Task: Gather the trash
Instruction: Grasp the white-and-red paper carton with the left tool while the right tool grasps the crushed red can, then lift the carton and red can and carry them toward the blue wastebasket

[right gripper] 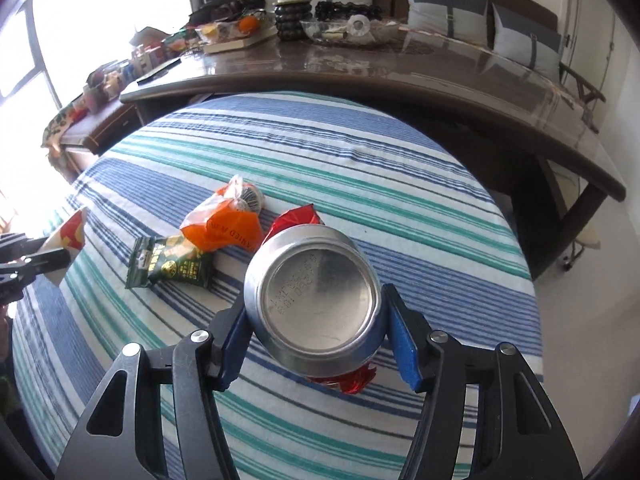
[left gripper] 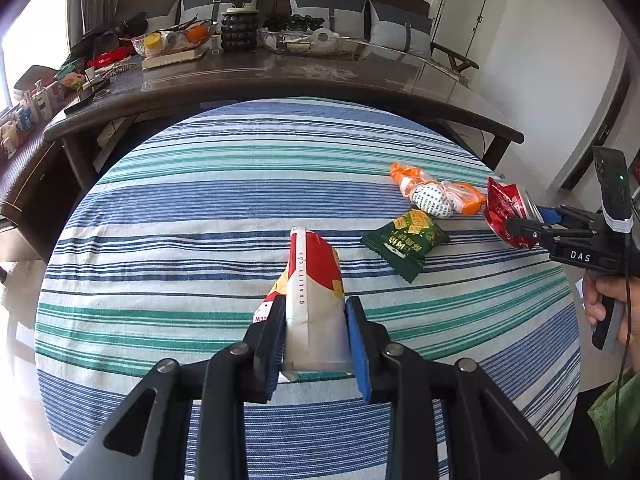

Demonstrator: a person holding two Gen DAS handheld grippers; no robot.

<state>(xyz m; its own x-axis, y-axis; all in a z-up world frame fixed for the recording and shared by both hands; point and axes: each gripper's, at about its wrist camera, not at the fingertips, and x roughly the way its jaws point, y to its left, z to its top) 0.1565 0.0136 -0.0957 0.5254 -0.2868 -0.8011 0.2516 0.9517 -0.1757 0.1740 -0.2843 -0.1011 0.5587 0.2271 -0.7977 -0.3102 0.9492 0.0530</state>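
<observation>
My left gripper (left gripper: 316, 336) is shut on a flattened red-and-white paper cup (left gripper: 314, 280), held above the striped tablecloth (left gripper: 180, 208). My right gripper (right gripper: 316, 340) is shut on a crushed red drink can (right gripper: 316, 300), its silver bottom facing the camera. In the left wrist view the can (left gripper: 506, 210) and right gripper (left gripper: 520, 228) hang over the table's right edge. A green snack wrapper (left gripper: 406, 242) and an orange plastic bag holding a white printed ball (left gripper: 436, 194) lie on the cloth. The right wrist view shows the wrapper (right gripper: 170, 266), the bag (right gripper: 224, 224) and the cup (right gripper: 66, 240).
A dark glossy table (left gripper: 280, 76) stands behind the striped one, carrying a potted plant (left gripper: 238, 12), glass bowls (left gripper: 172, 42), a book and clutter. Grey cushions (left gripper: 328, 8) on a sofa sit behind it. A low cabinet with boxes (left gripper: 28, 116) is at left.
</observation>
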